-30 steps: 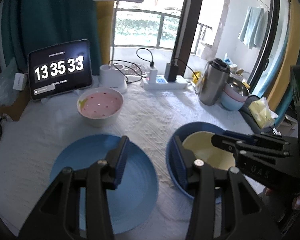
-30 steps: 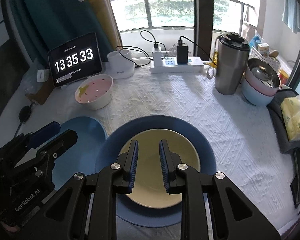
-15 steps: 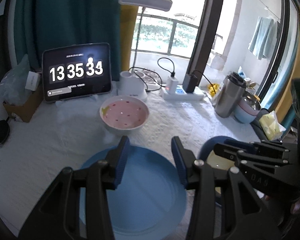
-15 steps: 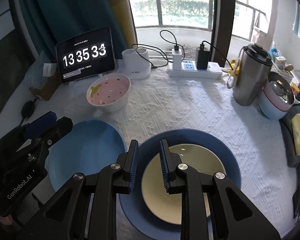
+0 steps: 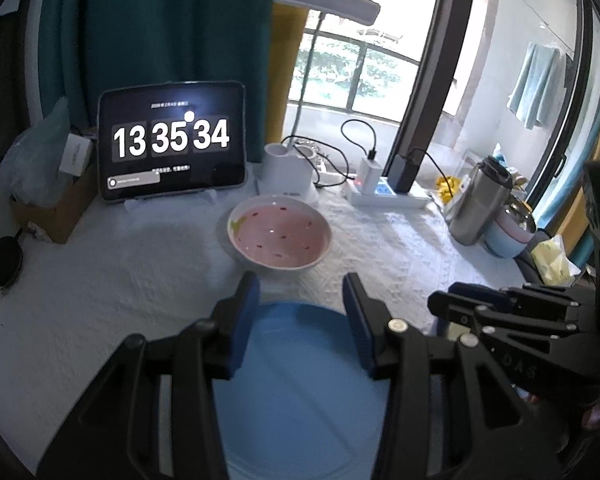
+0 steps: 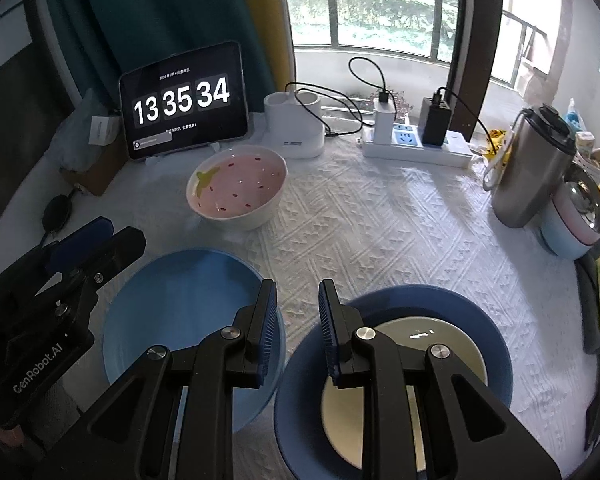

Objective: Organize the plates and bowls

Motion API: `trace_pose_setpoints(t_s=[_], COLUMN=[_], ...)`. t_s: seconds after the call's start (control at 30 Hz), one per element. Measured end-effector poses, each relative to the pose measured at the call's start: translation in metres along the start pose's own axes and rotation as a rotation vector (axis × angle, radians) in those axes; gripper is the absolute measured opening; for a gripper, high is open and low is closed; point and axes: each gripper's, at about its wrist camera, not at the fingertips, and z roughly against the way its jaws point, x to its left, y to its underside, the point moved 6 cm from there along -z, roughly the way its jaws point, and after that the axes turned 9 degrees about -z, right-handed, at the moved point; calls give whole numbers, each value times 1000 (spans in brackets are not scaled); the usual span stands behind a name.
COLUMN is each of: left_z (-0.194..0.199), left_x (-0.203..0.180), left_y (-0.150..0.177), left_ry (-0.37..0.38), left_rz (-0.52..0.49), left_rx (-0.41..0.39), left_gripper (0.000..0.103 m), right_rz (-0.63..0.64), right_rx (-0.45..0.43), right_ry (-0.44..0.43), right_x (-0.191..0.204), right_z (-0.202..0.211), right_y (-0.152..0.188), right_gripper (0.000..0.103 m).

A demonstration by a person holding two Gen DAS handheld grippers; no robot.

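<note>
My left gripper [image 5: 299, 292] hangs open and empty over the far edge of a light blue plate [image 5: 300, 380]. Just beyond it stands a pink bowl with red specks [image 5: 280, 236]. My right gripper [image 6: 298, 292] has a narrow empty gap between its pads. It hovers above the white cloth between the light blue plate [image 6: 180, 312] and a dark blue plate [image 6: 480, 312] that carries a cream plate [image 6: 444, 344]. The pink bowl [image 6: 236, 188] sits farther back. Each gripper shows in the other's view: the right gripper [image 5: 480, 308] at the right, the left gripper [image 6: 88, 240] at the left.
At the back stand a tablet clock [image 6: 184, 100], a white lamp base [image 6: 296, 128] and a power strip [image 6: 416, 146] with cables. A steel flask [image 6: 532, 168] and stacked bowls [image 6: 572, 228] stand at the right, a cardboard box [image 5: 56, 216] at the left.
Both grippers have shifted left. The left one now centres on the light blue plate; the right one has left the cream plate for the gap between the two plates.
</note>
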Motion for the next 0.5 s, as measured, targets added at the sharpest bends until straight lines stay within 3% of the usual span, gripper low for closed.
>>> trace_pose_setpoints(t_s=[0.5], left_z=[-28], left_x=[30], left_y=[-2], left_ry=[4], left_rz=[20], left_rx=[12], left_gripper=[45], right_rz=[34], right_rx=[33], right_ry=[21], right_x=[25], right_z=[-29], right_y=[-15], right_gripper=[23])
